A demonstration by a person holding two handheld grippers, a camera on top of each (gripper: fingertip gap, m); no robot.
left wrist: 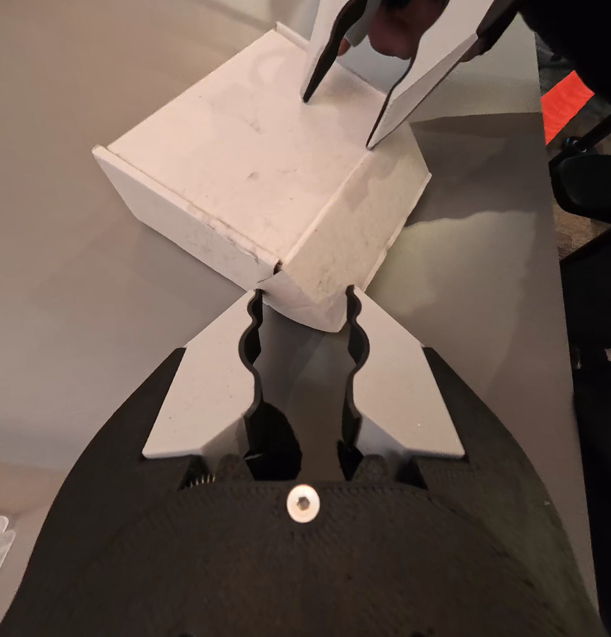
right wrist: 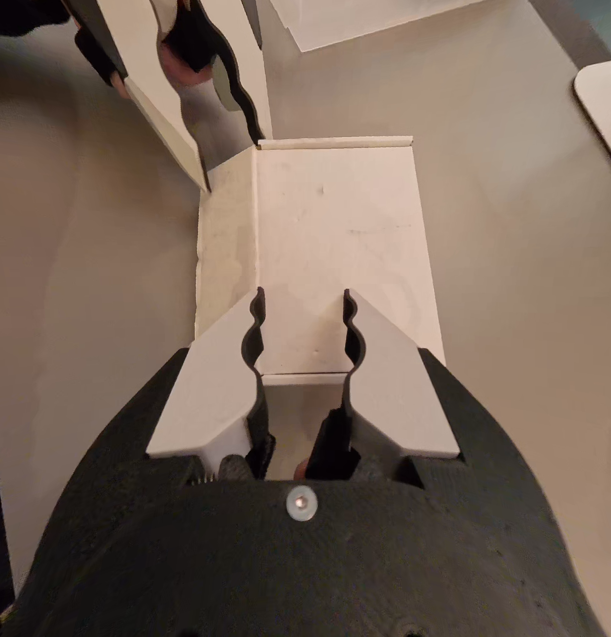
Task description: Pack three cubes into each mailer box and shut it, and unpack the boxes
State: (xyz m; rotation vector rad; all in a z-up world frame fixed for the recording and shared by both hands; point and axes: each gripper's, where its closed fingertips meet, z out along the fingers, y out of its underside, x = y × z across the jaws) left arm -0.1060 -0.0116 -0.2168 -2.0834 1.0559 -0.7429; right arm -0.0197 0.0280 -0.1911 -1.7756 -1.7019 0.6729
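Grippers meet over a closed white mailer box [left wrist: 248,179] on a grey table [left wrist: 55,241]: left gripper [left wrist: 304,293], fingers spread, straddles its corner at six o'clock; right gripper [right wrist: 302,293], likewise released, hovers over the lid from twelve o'clock.

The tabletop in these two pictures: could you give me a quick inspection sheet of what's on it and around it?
Surface: smooth beige-grey tabletop.
Job's things: one scuffed white cardboard mailer box, lid down; no cubes visible.
Clutter: white cardboard sheet at far edge; rounded white tray corner.
Grippers: left gripper open, tips at the box's corner; right gripper open over the lid.
Cables: nothing seen.
Surroundings: orange patch and dark furniture beyond the table edge.
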